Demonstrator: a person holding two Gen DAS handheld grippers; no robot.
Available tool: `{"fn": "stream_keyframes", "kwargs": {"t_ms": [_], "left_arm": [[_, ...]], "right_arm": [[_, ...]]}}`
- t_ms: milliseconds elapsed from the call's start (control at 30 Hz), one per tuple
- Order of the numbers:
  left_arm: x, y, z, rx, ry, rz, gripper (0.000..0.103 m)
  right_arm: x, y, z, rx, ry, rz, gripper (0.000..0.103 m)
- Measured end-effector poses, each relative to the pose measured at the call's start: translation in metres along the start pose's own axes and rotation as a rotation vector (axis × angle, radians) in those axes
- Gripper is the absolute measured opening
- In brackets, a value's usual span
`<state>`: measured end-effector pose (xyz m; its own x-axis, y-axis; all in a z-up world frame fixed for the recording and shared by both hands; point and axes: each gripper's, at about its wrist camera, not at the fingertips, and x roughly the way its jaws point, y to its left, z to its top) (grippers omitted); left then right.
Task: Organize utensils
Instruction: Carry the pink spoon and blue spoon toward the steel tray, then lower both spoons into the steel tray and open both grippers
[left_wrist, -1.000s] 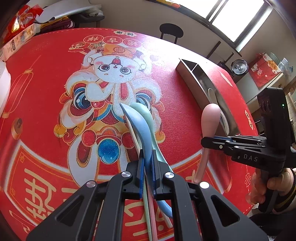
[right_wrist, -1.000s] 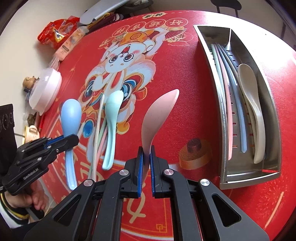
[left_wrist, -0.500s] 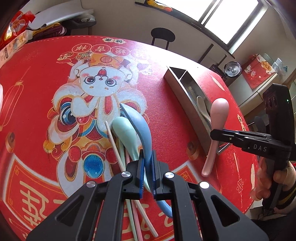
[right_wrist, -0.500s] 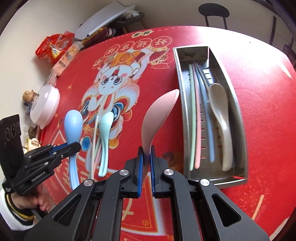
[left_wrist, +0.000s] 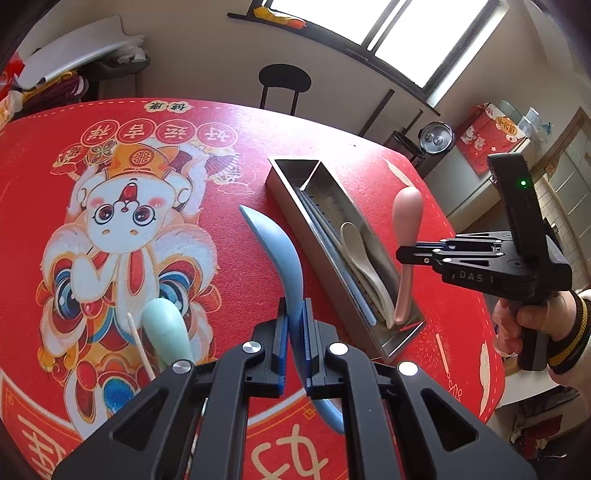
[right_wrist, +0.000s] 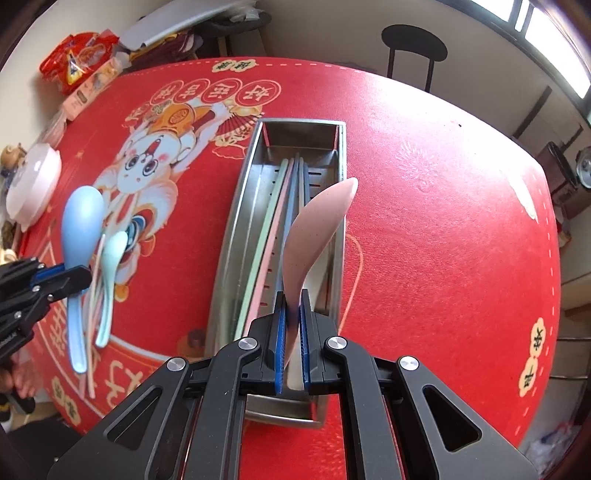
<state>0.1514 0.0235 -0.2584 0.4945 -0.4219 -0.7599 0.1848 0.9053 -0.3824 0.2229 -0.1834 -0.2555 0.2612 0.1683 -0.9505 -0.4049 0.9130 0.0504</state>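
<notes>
R gripper (right_wrist: 291, 325) clamped tight on pink spoon (right_wrist: 314, 236) handle, bowl fwd, hanging over steel tray (right_wrist: 236, 206) w/ chopsticks (right_wrist: 271, 221) inside, prob. lined up lengthwise for drop-in; L gripper (left_wrist: 294, 332) pinched shut on blue spoon (left_wrist: 280, 254), off tray's left, likely queued next.

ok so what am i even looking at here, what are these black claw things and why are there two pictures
No robot here: a person holds a pair of black tongs in each hand, each with a camera looking along its fingers, hence two pictures. The left tongs are shut on a blue spoon. The right tongs are shut on a pink spoon, held over a steel tray that already holds chopsticks. On the red tablecloth a mint spoon still lies loose.
</notes>
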Motion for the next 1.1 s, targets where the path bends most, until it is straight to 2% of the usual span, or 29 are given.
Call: {"fn": "stream_keyframes", "kwargs": {"t_ms": [200,433,567,633,667,700,767,1100], "left_arm": [[0.010,-0.010,0.003,0.007,0.016,-0.004,0.007],[0.015,-0.011,0.004,0.006,0.036,0.005,0.007],[0.021,-0.013,0.005,0.006,0.052,0.007,0.007],[0.026,-0.016,0.008,0.009,0.062,0.005,0.007],[0.029,-0.018,0.009,0.013,0.068,0.005,0.007],[0.032,-0.021,0.011,0.016,0.075,0.004,0.007],[0.041,-0.028,0.015,0.025,0.092,0.000,0.007],[0.107,-0.079,0.039,0.100,0.194,0.010,0.007]], "right_arm": [[0.026,0.000,0.003,-0.035,0.070,-0.027,0.007],[0.043,-0.004,0.004,0.026,0.108,-0.035,0.008],[0.037,-0.010,0.003,0.093,0.093,-0.006,0.009],[0.030,-0.013,0.000,0.116,0.075,0.010,0.016],[0.025,-0.015,-0.002,0.129,0.062,0.006,0.041],[0.018,-0.018,-0.005,0.146,0.039,0.009,0.073],[0.005,-0.024,-0.011,0.174,-0.019,0.014,0.074],[-0.016,-0.059,-0.033,0.267,-0.046,-0.004,0.074]]}}
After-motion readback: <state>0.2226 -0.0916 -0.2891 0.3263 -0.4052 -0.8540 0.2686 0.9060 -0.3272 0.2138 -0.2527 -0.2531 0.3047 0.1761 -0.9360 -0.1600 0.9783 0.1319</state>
